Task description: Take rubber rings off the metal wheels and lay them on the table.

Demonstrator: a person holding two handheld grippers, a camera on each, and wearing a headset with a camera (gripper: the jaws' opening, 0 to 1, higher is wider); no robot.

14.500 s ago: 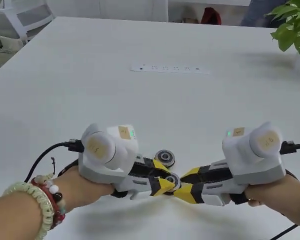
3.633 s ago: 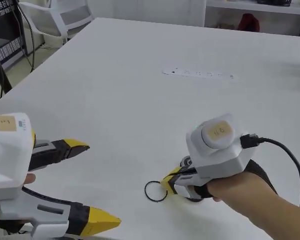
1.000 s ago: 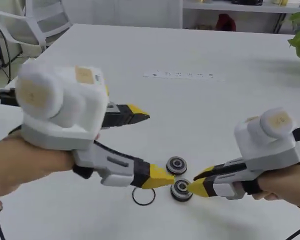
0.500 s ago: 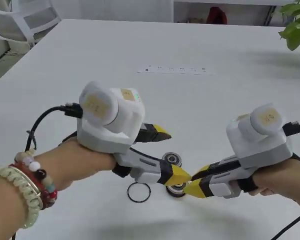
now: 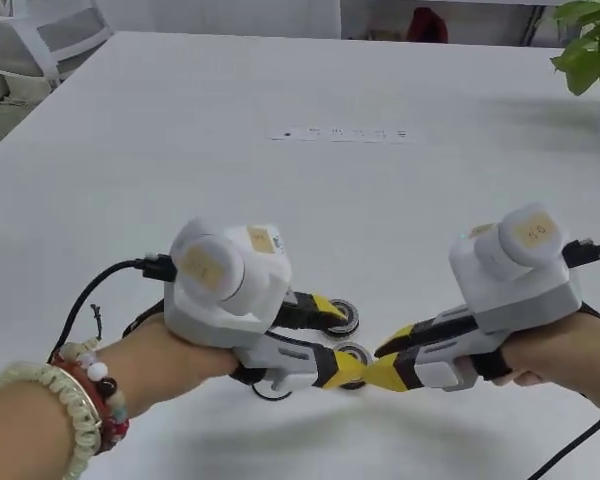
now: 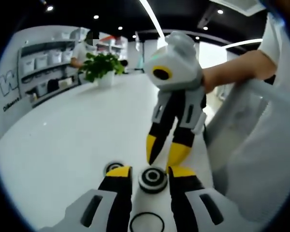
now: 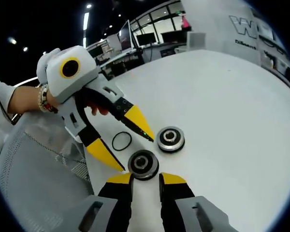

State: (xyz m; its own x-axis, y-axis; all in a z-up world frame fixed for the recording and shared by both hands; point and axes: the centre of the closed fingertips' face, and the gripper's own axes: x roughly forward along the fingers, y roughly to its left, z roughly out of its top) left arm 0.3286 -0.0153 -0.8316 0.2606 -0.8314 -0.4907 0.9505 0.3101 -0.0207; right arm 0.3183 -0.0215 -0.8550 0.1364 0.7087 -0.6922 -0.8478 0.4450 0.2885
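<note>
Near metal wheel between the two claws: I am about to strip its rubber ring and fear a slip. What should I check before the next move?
1. The left claw is open, straddling the near round metal wheel: ok.
2. The right claw is open, tips just short of that wheel: ok.
3. A dark rubber band on that wheel's rim: ok.
4. The loose black rubber ring lies flat on the white table, apart from both wheels: ok.
5. The far round metal wheel sits apart from the near one: ok.
6. Firm hold on the near wheel: not ok, neither claw is shut.
</note>
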